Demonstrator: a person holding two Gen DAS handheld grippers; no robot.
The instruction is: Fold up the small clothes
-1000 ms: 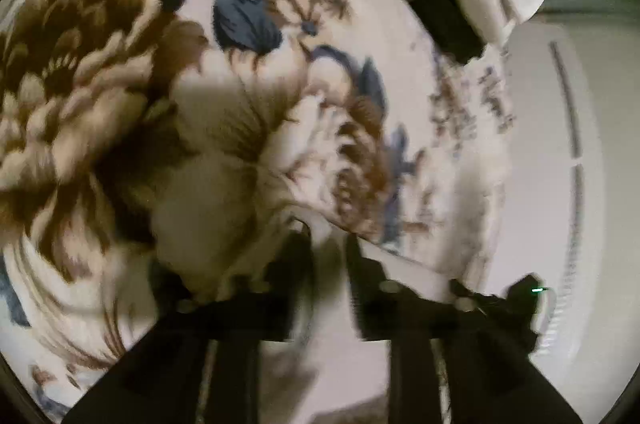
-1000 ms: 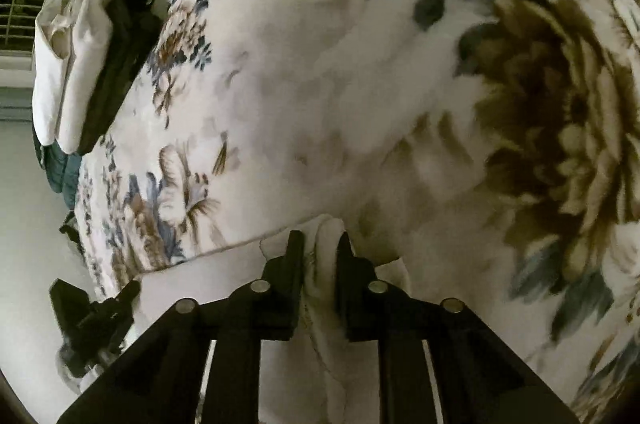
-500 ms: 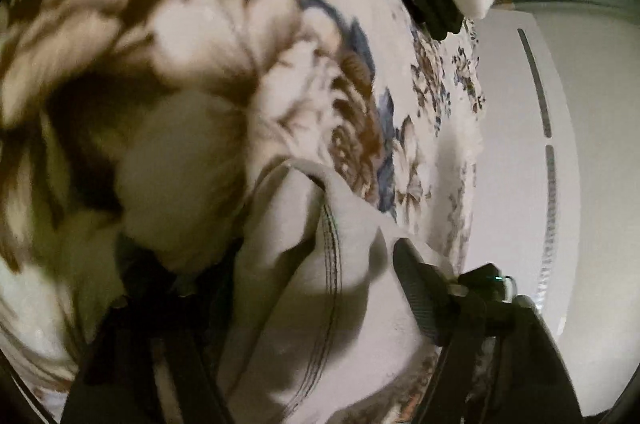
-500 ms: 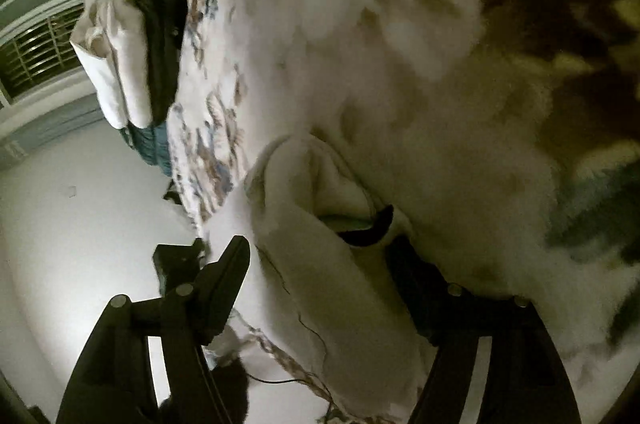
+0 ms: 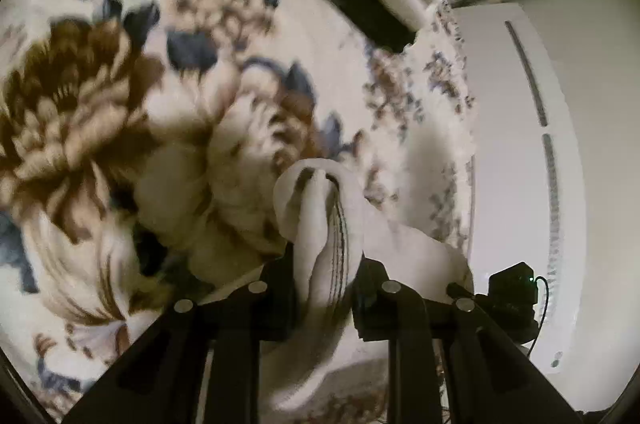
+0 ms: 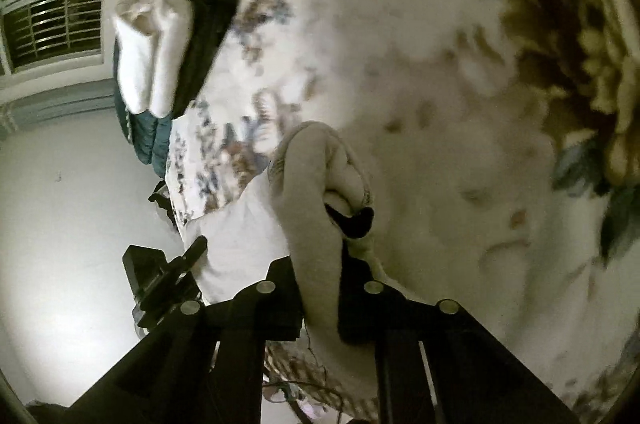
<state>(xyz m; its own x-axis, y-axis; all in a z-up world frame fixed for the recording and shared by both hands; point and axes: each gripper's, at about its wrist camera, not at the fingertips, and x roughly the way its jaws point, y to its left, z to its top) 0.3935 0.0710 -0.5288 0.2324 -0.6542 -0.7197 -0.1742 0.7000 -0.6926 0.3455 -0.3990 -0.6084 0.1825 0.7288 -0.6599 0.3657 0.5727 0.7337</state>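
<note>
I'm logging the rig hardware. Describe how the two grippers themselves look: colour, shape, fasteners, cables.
Both are matte black. The left gripper has two flat rectangular fingers on angular, slotted black arms with round silver fasteners. The right gripper is built the same. Seen from the left wrist view, the right gripper carries a black box with a small green light and a thin black cable. No sleeves or hands show.

Two wrist fisheyes, close above the floral blanket [image 5: 120,103], sharing the folded stack [image 6: 160,35].

garment [image 5: 328,224]: off-white, dark stitch lines | blanket [image 5: 120,111]: cream, brown-and-blue floral | claws: black
</note>
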